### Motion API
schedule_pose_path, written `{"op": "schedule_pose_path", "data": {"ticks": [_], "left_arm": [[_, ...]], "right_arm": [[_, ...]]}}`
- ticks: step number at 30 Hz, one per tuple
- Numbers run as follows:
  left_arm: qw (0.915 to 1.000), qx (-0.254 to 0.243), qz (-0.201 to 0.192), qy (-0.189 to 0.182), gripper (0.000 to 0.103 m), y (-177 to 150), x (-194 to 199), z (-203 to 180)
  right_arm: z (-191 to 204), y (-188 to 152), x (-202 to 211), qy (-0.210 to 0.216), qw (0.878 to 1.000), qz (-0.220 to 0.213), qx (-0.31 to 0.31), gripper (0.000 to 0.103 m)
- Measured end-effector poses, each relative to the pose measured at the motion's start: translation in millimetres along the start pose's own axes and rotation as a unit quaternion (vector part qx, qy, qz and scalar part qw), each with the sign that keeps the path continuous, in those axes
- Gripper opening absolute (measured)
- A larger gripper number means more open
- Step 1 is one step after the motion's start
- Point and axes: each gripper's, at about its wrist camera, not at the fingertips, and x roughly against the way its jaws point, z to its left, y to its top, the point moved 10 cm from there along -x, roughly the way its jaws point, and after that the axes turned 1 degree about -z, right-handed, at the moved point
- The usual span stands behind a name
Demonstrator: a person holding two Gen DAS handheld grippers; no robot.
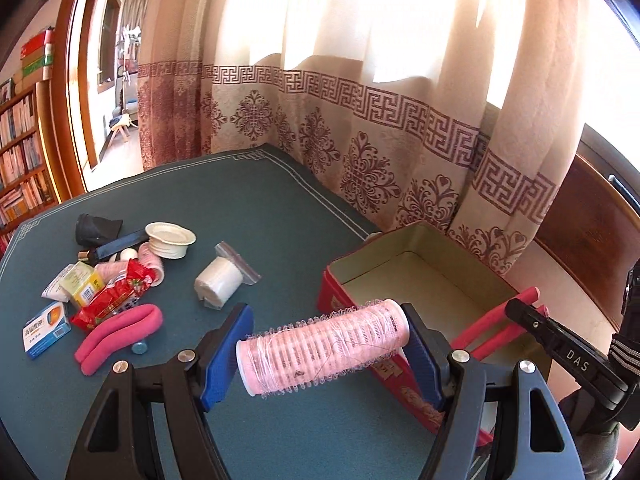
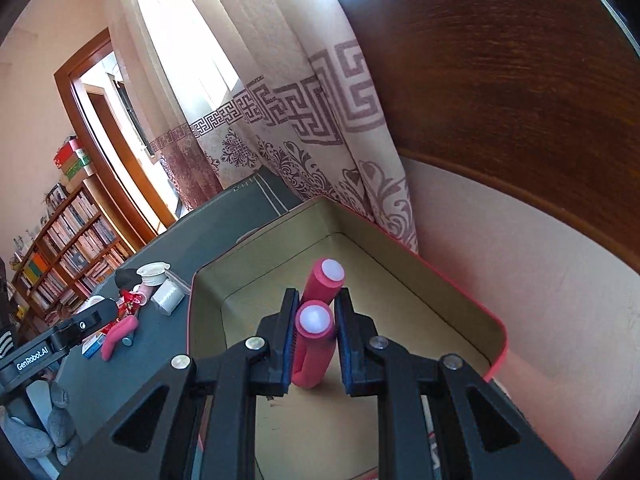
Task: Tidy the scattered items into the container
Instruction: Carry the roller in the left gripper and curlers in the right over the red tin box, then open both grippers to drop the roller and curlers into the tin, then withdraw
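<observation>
My left gripper (image 1: 326, 354) is shut on a pink hair roller (image 1: 320, 344), held lengthwise between the blue pads above the table, just left of the red tin box (image 1: 424, 276). My right gripper (image 2: 316, 340) is shut on a folded pink foam curler (image 2: 316, 328) and holds it upright inside the tin box (image 2: 400, 264), its two white-tipped ends pointing up. In the left wrist view the same curler (image 1: 496, 320) sticks out over the box's near right rim, with the right gripper's black body beside it.
A pile of scattered items lies at the table's left: another pink foam curler (image 1: 120, 332), a red snack packet (image 1: 116, 296), a blue medicine box (image 1: 44, 332), a white roll (image 1: 218, 284), a white lid (image 1: 170, 238). A curtain hangs behind the box.
</observation>
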Motion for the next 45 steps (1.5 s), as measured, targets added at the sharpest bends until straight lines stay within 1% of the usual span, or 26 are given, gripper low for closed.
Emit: {"op": "schedule_pose_path", "data": {"ticks": [3, 5, 6, 8, 12, 15, 18, 19, 20, 21, 22, 23, 28, 35, 39, 45], "left_arm": [[0.9998, -0.016, 0.005, -0.011, 0.075, 2, -8, -22], [0.9996, -0.022, 0.009, -0.015, 0.075, 3, -13, -32], [0.9995, -0.025, 0.011, -0.017, 0.075, 3, -15, -36], [0.9993, -0.029, 0.013, -0.019, 0.075, 4, -18, -43], [0.9990, -0.037, 0.013, -0.024, 0.075, 9, -23, -55], [0.9987, -0.041, 0.014, -0.028, 0.075, 13, -30, -63], [0.9984, -0.041, 0.021, -0.031, 0.075, 14, -36, -68], [0.9983, -0.040, 0.025, -0.034, 0.078, 13, -39, -70], [0.9982, -0.037, 0.029, -0.038, 0.081, 13, -41, -70], [0.9981, -0.034, 0.030, -0.042, 0.086, 14, -42, -71], [0.9981, -0.032, 0.029, -0.044, 0.086, 14, -43, -72], [0.9981, -0.030, 0.030, -0.045, 0.086, 14, -43, -72], [0.9980, -0.031, 0.032, -0.044, 0.086, 12, -42, -70], [0.9991, -0.012, 0.027, -0.030, 0.086, 8, -35, -46], [0.9996, -0.003, 0.021, -0.020, 0.086, 5, -28, -29], [0.9998, 0.013, 0.011, -0.006, 0.086, 1, -16, 1]], "right_arm": [[-5, 3, 2, -0.004, 1.000, -0.006, 0.003, 0.029], [-5, 5, 5, -0.004, 1.000, -0.012, 0.009, 0.038], [-5, 6, 6, -0.004, 1.000, -0.014, 0.012, 0.039], [-4, 5, 6, -0.002, 1.000, -0.014, 0.018, 0.040], [5, -3, 0, 0.007, 0.999, 0.002, 0.038, 0.040], [5, -1, 3, -0.012, 0.998, -0.011, 0.053, 0.040], [-1, 7, 12, -0.030, 0.998, -0.030, 0.052, 0.041], [-4, 10, 15, -0.035, 0.998, -0.037, 0.049, 0.047], [-7, 12, 19, -0.041, 0.997, -0.045, 0.045, 0.056], [-9, 15, 22, -0.045, 0.997, -0.052, 0.043, 0.060], [-10, 16, 25, -0.047, 0.996, -0.057, 0.042, 0.064], [-10, 17, 27, -0.048, 0.996, -0.061, 0.042, 0.066], [-10, 16, 27, -0.047, 0.996, -0.063, 0.042, 0.066], [-3, 12, 25, -0.041, 0.997, -0.058, 0.038, 0.066], [8, 10, 25, -0.033, 0.997, -0.056, 0.041, 0.066], [36, 6, 24, -0.017, 0.997, -0.053, 0.059, 0.067]]}}
